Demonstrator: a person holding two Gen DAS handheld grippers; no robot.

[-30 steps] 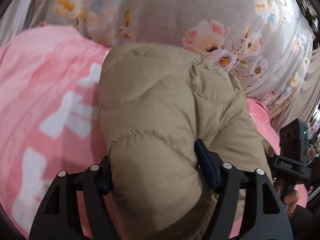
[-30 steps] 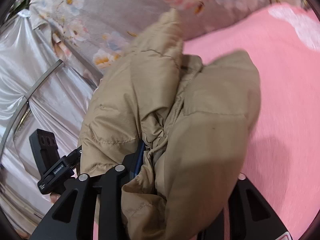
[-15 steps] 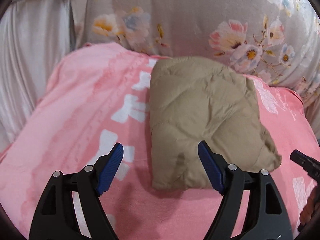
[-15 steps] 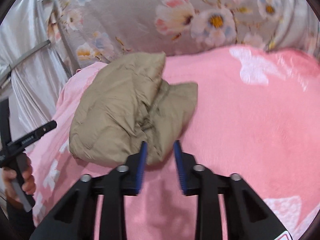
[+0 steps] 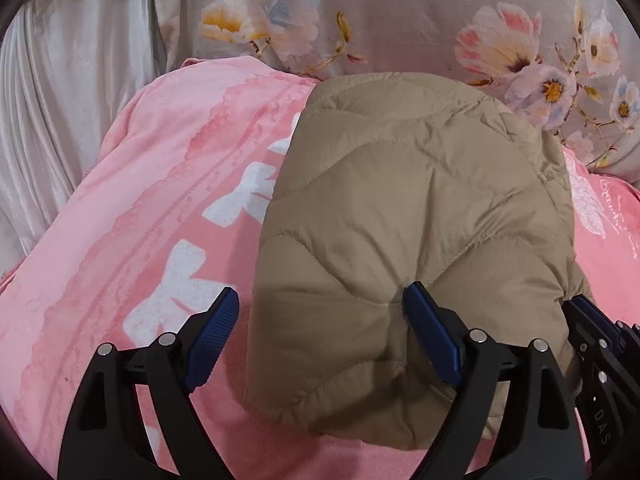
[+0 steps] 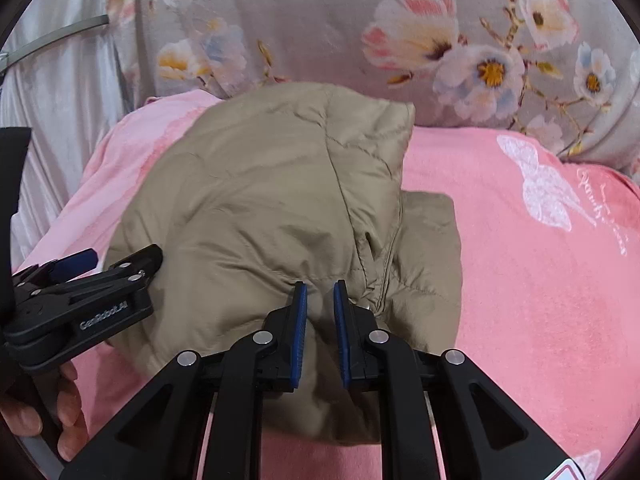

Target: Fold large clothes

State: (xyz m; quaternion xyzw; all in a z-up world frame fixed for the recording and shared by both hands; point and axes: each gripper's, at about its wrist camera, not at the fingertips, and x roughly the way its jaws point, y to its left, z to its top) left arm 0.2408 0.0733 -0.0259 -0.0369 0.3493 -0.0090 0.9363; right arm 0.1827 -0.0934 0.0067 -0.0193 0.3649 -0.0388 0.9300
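— Left gripper (image 5: 320,336) from its own camera?
— Its jaws are opening wide, astride the near edge of the folded tan puffer jacket (image 5: 420,220) without pressing it. The jacket lies on a pink blanket (image 5: 160,200).
— And the right camera?
— Right gripper (image 6: 320,308) is closing, nearly shut, over the jacket's near edge; whether it pinches cloth I cannot tell. Folding looks done; next, probably tidying the loose flap.
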